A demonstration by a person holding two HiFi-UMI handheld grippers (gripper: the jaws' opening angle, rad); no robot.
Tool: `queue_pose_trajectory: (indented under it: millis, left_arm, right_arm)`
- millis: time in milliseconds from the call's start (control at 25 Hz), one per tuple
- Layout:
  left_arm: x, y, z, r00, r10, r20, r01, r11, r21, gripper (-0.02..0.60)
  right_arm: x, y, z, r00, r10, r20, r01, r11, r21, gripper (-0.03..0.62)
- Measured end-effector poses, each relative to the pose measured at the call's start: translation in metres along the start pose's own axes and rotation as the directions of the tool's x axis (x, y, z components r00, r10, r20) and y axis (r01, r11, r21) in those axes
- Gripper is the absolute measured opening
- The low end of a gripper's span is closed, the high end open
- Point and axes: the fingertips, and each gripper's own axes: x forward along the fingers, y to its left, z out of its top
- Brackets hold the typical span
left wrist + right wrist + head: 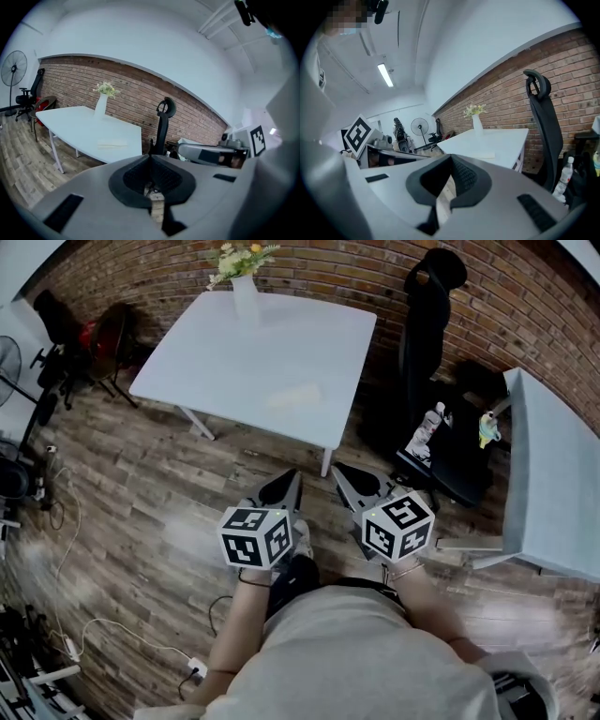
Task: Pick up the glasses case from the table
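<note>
A standing fan [6,364] and dark chairs sit at the far left on the wooden floor [141,512]. A white table [216,362] stands against the brick wall [319,268]. A white vase [246,298] of pale flowers [242,257] stands at its far edge. The glasses case [295,397], pale and flat, lies toward the table's near right corner, well apart from the vase and with nothing touching it.

Short of the table's near edge, the left gripper [292,474] hangs over the floor. Its fingers are pressed together with nothing between them. Just beside it is the right gripper [339,468], its fingers likewise pressed together and empty. Both point toward the table.

A black office chair [427,315] stands past the table's right edge, with a plastic bottle [427,427] on the floor near it. A second white table [553,474] fills the right side.
</note>
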Motion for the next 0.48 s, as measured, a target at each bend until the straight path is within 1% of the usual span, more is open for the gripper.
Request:
queue_pose_trajectory:
  millis: [200, 360, 480]
  left_arm:
    - [0.033, 0.039, 0.035, 0.999, -0.047, -0.021, 0.048, 0.999, 0.021, 0.014]
    - [0.053, 0.063, 0.064, 0.996, -0.088, -0.023, 0.089, 0.995, 0.056, 0.014]
    - [0.065, 0.078, 0.079, 0.992, -0.129, -0.011, 0.13, 0.99, 0.046, 0.014]
  right_arm:
    - [0.048, -0.018, 0.026, 0.999, -0.049, 0.013, 0.049, 0.999, 0.003, -0.002]
    - [0.079, -0.032, 0.043, 0.995, -0.094, 0.029, 0.093, 0.996, 0.008, -0.002]
    - [0.097, -0.046, 0.049, 0.991, -0.128, 0.029, 0.127, 0.992, 0.021, -0.002]
